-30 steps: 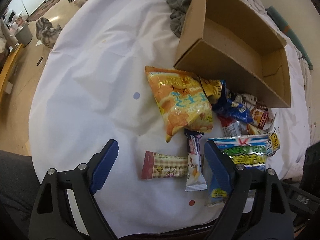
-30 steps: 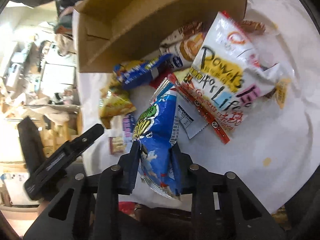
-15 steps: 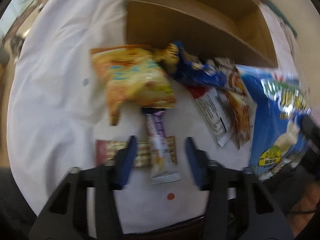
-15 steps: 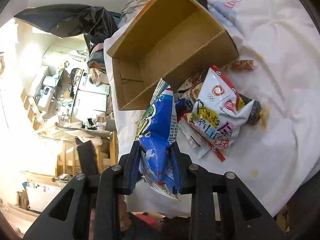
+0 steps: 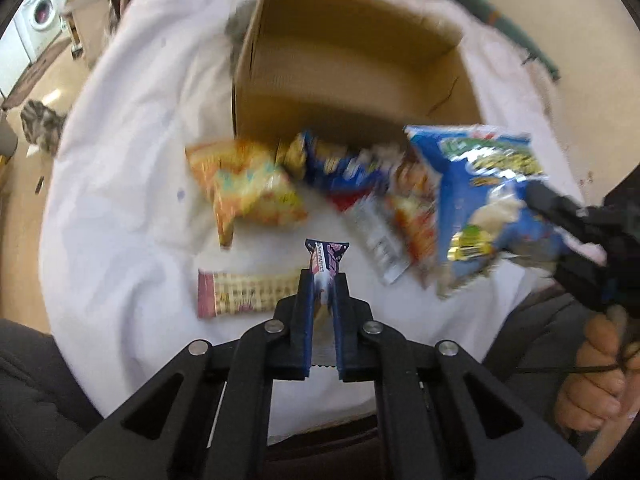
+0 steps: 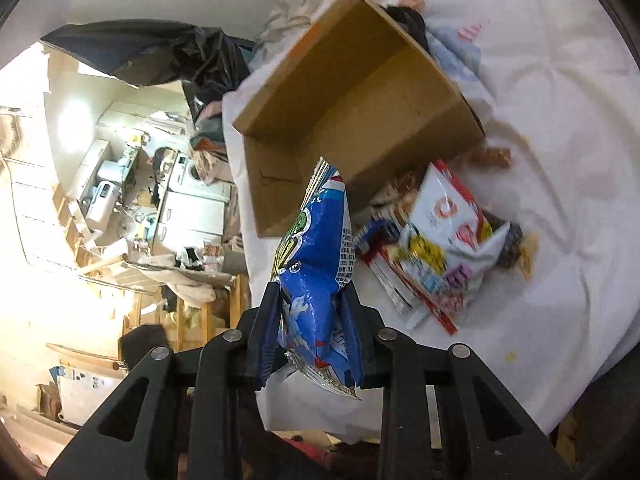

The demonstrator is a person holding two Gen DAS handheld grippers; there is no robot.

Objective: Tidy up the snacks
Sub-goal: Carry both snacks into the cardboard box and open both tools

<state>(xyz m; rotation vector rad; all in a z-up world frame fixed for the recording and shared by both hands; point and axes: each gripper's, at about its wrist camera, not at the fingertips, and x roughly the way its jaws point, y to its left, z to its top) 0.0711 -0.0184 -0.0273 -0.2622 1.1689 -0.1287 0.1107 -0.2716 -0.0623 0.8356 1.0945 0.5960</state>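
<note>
The brown corrugated cardboard box (image 5: 352, 76), open-topped with plain walls, sits in the upper centre on the white tablecloth (image 5: 120, 184); nothing shows inside it. The left gripper (image 5: 323, 284) has just been closing and now pinches a slim purple-and-white snack bar wrapper (image 5: 326, 264) between its blue fingers (image 5: 306, 308), lower centre. The right gripper (image 6: 312, 312) clamps a crinkly, glossy blue snack bag (image 6: 316, 256) upright, just before the box. Loose packets (image 5: 256, 188) lie against the box's near wall.
</note>
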